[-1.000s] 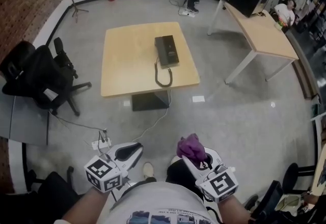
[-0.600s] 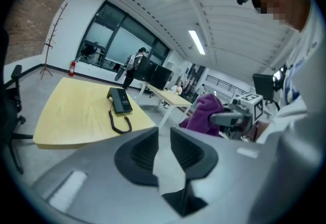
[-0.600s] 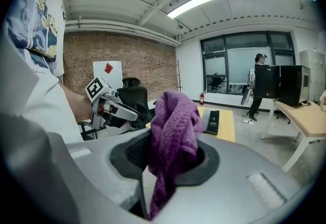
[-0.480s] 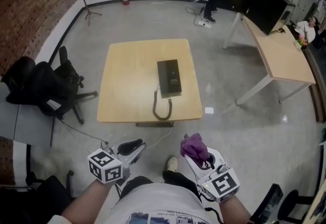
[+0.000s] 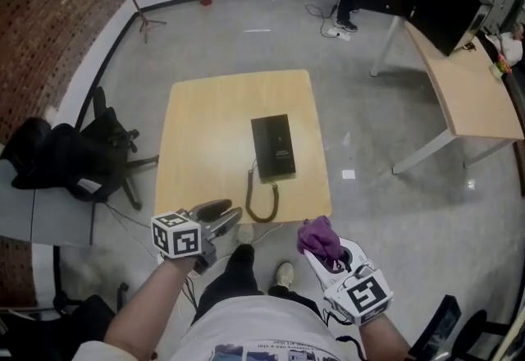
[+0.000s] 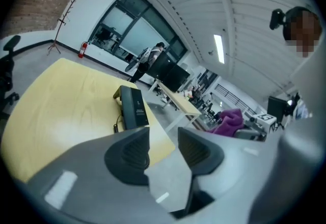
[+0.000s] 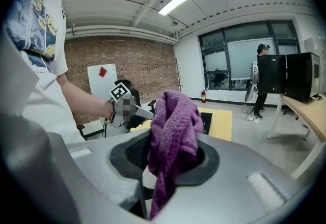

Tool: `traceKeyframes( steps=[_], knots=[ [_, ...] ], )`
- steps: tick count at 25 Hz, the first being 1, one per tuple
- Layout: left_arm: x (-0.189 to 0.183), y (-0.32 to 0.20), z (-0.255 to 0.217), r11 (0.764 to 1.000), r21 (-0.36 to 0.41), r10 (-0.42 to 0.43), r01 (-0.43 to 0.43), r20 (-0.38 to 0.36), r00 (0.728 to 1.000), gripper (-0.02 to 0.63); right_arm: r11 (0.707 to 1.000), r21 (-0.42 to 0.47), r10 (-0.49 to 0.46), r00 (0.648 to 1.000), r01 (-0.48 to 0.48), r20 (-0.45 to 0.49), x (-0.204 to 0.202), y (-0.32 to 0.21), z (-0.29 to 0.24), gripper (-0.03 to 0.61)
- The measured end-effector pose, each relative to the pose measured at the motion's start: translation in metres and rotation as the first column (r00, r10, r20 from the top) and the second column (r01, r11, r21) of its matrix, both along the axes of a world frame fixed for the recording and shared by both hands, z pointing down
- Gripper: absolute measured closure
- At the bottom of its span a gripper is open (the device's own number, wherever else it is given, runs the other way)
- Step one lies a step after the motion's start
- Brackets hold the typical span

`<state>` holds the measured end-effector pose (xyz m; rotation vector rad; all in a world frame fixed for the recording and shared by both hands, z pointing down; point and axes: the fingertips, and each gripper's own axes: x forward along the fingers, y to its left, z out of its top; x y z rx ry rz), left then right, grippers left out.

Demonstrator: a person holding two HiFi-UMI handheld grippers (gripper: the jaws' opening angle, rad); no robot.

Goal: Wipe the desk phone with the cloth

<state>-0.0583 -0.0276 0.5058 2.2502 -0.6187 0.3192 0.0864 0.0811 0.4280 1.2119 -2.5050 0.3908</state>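
The desk phone (image 5: 273, 146) was found ahead on the surface (image 5: 201, 138), long axis pointing away, between 2 tools: the cloth (image 5: 318, 235) was pinched in the right tool (image 5: 325, 248), while the empty left tool (image 5: 221, 215) had just been spread partway.

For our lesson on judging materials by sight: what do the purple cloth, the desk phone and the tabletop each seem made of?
The cloth: likely a soft pile fabric, perhaps microfibre or terry; fuzzy matte surface, limp folds.
The desk phone: probably hard plastic; dark, smooth, flat-edged casing.
The tabletop: wood or wood-look laminate; pale yellowish, faint grain, smooth finish.
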Motion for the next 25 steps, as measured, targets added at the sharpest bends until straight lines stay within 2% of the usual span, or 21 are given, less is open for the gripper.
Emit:
traceKeyframes(
  steps=[5, 12, 18, 22, 25],
  knots=[
    [0.013, -0.056, 0.041, 0.995, -0.077, 0.058, -0.059, -0.015, 0.998, 0.433, 0.997, -0.032, 0.074, 0.997, -0.075, -0.024, 0.002, -0.032, 0.003, 0.466],
    [0.04, -0.13, 0.091, 0.972, -0.2, 0.108, -0.127, -0.104, 0.989, 0.407, 0.983, -0.081, 0.159, 0.984, -0.165, -0.078, -0.006, -0.071, 0.004, 0.466],
    [0.075, -0.159, 0.112, 0.939, -0.274, 0.157, -0.206, -0.191, 0.969, 0.392, 0.954, -0.132, 0.256, 0.959, -0.271, -0.117, -0.01, -0.076, 0.009, 0.466],
    [0.09, -0.164, 0.123, 0.916, -0.325, 0.169, -0.234, -0.214, 0.962, 0.379, 0.939, -0.163, 0.284, 0.95, -0.303, -0.126, -0.01, -0.073, 0.009, 0.466],
    [0.097, -0.17, 0.125, 0.892, -0.378, 0.146, -0.247, -0.274, 0.951, 0.382, 0.936, -0.179, 0.283, 0.95, -0.304, -0.13, -0.007, -0.077, 0.009, 0.466]
  ],
)
